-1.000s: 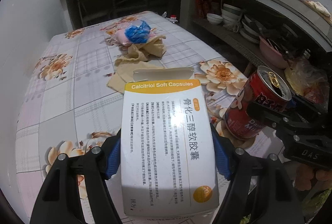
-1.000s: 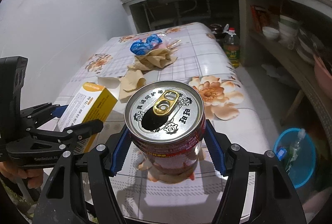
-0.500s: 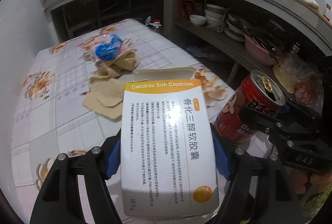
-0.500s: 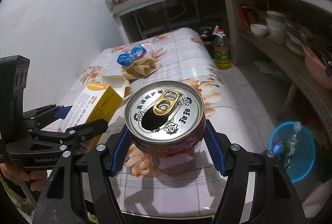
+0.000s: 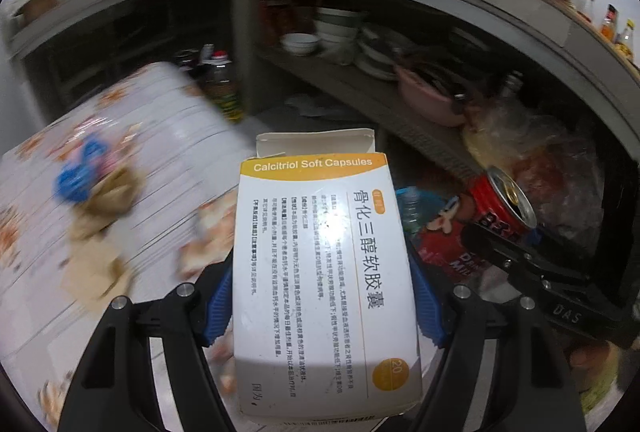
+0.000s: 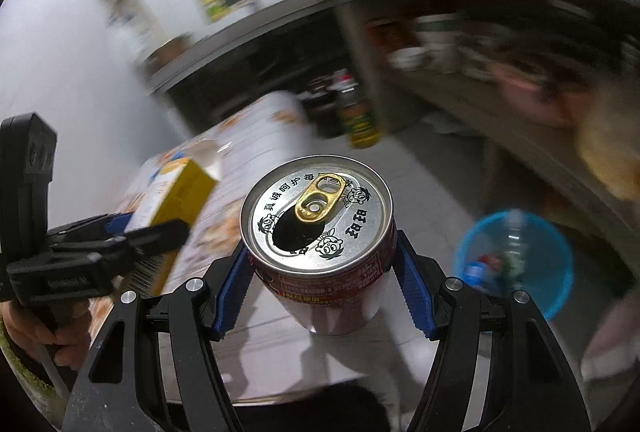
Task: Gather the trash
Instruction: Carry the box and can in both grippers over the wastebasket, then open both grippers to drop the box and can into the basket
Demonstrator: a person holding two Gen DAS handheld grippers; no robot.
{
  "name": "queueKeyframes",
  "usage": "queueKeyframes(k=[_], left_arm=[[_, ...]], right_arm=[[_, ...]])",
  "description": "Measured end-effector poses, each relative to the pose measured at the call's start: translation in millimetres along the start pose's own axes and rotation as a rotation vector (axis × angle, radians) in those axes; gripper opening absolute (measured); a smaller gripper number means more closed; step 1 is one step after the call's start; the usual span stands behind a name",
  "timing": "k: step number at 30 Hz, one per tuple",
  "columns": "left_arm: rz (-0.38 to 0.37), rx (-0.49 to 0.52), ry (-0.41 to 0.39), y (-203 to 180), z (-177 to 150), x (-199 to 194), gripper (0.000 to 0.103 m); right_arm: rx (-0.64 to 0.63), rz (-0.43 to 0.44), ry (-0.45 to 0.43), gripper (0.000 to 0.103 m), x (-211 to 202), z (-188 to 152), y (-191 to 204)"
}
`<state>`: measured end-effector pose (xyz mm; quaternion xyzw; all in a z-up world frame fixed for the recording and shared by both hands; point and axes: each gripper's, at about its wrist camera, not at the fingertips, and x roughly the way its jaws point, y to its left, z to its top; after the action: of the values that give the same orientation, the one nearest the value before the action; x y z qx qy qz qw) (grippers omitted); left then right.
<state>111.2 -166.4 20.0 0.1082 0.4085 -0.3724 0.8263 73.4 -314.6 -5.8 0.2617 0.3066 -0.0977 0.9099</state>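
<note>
The left gripper [image 5: 322, 296] holds the medicine carton [image 5: 326, 280] clamped by its two long sides between the blue pads [image 5: 218, 302], with the opened top flap pointing away from the camera; the carton is thin card, and excess squeeze could crush it, while a slack grip could let it slide out forward since the gripper points downward. The right gripper [image 6: 322, 282] has its jaws closed on the red drink can [image 6: 320, 240], gripped low on the body with the open mouth facing up; any leftover liquid could spill if the wrist rolls further. Both items are carried clear of the table [image 5: 168, 120], side by side, so the two grippers could knock together and loosen either hold. On the table, the crumpled brown paper [image 5: 106, 198] and the blue wrapper [image 5: 78, 176] remain uncollected. Further off, on the floor, stands the blue bin [image 6: 516, 258], already holding a bottle and scraps; it is the likely drop point. The background is blurred, so alignment over the bin cannot be judged, and an early release could put the can or carton on the floor beside the oil bottle [image 6: 360, 124] or the lower shelf [image 5: 360, 88].
</note>
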Motion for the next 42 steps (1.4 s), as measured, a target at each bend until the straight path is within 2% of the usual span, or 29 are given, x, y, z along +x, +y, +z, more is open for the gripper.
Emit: queueKeyframes(k=[5, 10, 16, 20, 22, 27, 35, 42], left_arm=[[-0.132, 0.002, 0.101, -39, 39, 59, 0.071], [-0.226, -0.012, 0.292, -84, 61, 143, 0.071], [-0.225, 0.030, 0.399, -137, 67, 217, 0.071], [-0.269, -0.003, 0.403, -158, 76, 247, 0.072], [-0.291, -0.028, 0.417, -166, 79, 258, 0.084], [-0.380, -0.072, 0.418, -166, 80, 249, 0.084], [-0.401, -0.064, 0.362, -152, 77, 208, 0.084], [-0.405, -0.077, 0.265, -112, 70, 141, 0.084]], right_arm=[[0.219, -0.175, -0.024, 0.063, -18, -5, -90], [0.387, -0.296, 0.069, 0.063, -3, -29, -160], [0.546, -0.294, 0.163, 0.064, 43, -42, -220], [0.568, -0.297, 0.166, 0.065, 69, -35, -243], [0.577, -0.318, 0.173, 0.072, 88, -31, -256], [0.632, -0.353, 0.167, 0.072, 97, -42, -274], [0.617, -0.359, 0.168, 0.072, 78, -60, -261], [0.534, -0.359, 0.177, 0.077, 59, -64, -225]])
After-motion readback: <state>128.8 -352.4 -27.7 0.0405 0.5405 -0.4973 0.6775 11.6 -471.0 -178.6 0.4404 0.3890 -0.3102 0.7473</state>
